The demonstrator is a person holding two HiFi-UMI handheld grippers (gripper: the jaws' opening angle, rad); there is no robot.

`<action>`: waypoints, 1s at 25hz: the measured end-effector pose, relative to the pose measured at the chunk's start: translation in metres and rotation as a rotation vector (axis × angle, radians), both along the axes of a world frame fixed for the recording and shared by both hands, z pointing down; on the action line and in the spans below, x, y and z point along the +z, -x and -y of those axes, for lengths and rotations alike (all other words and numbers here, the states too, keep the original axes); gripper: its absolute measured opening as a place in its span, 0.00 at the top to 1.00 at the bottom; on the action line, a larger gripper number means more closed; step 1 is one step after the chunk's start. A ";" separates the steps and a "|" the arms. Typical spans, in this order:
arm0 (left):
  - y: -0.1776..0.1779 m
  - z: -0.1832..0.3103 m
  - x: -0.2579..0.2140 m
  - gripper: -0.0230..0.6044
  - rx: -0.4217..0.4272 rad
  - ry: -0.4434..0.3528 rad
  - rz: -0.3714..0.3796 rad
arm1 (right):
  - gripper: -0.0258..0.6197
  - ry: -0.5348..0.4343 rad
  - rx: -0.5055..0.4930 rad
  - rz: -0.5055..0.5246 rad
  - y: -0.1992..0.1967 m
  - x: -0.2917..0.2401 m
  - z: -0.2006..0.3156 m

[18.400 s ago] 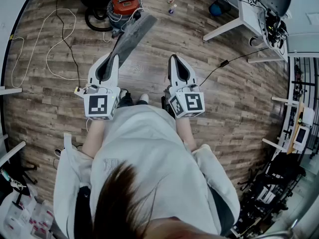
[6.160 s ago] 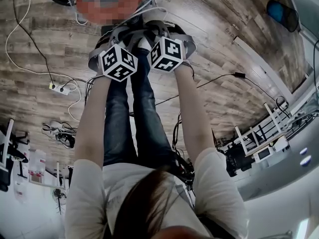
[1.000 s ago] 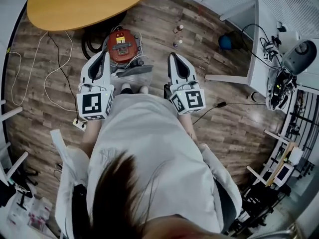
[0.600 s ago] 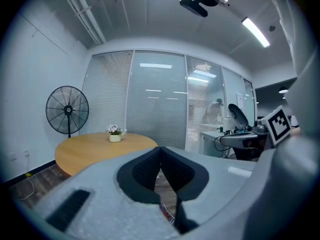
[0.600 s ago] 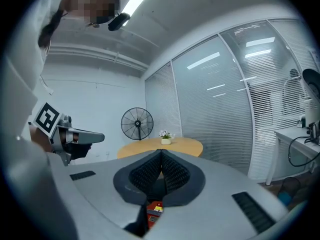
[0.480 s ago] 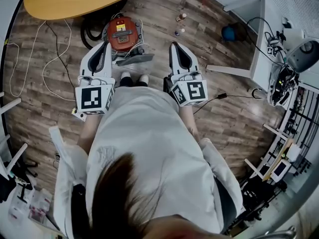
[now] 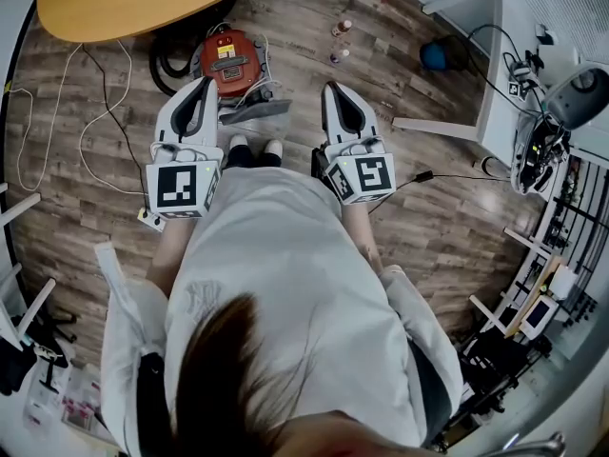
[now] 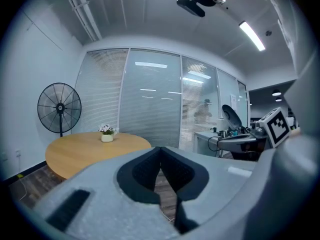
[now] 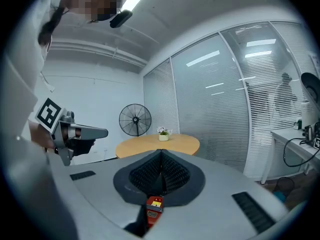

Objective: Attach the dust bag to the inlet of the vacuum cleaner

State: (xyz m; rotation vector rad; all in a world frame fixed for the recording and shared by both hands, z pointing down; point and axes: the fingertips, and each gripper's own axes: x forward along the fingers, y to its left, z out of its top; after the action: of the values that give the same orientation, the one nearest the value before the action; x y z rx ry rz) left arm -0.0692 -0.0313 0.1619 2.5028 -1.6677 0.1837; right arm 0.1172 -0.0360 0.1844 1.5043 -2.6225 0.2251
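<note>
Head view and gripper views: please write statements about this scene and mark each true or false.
The left gripper is shut and empty. True.
The right gripper grips the grey flat dust bag. False: it is shut and empty; the bag lies on the wooden floor.
The red round vacuum cleaner stands on the round wooden table. False: it stands on the floor near it.
A small white flower pot stands on that table. True.

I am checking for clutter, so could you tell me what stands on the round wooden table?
A small white flower pot stands on the round wooden table. The left hand-held gripper covers the table's near edge, so that part cannot be seen.
</note>
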 end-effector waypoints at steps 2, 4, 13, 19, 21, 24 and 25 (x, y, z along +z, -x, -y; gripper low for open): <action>0.000 -0.001 0.001 0.94 0.002 0.003 -0.002 | 0.96 0.001 0.000 -0.005 0.000 0.001 -0.002; 0.000 -0.003 0.001 0.94 0.005 0.003 -0.002 | 0.96 -0.001 -0.001 -0.009 0.000 0.000 -0.003; -0.006 -0.008 0.002 0.94 0.024 0.000 -0.009 | 0.96 -0.005 0.021 -0.017 -0.006 0.000 -0.009; -0.008 -0.010 0.003 0.94 0.044 -0.001 -0.010 | 0.96 -0.003 0.022 -0.032 -0.002 0.000 -0.011; -0.010 -0.011 0.003 0.94 0.054 -0.003 -0.010 | 0.96 0.001 0.020 -0.039 0.001 0.001 -0.012; -0.011 -0.013 0.003 0.94 0.070 -0.012 -0.003 | 0.96 0.012 0.020 -0.051 0.004 0.004 -0.015; -0.011 -0.014 0.004 0.94 0.075 -0.014 -0.002 | 0.96 0.018 0.021 -0.058 0.006 0.006 -0.015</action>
State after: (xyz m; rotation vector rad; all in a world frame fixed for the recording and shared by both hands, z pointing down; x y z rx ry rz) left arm -0.0582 -0.0176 0.1659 2.5764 -1.5811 0.1780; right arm 0.1113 -0.0206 0.1902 1.5103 -2.5544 0.2037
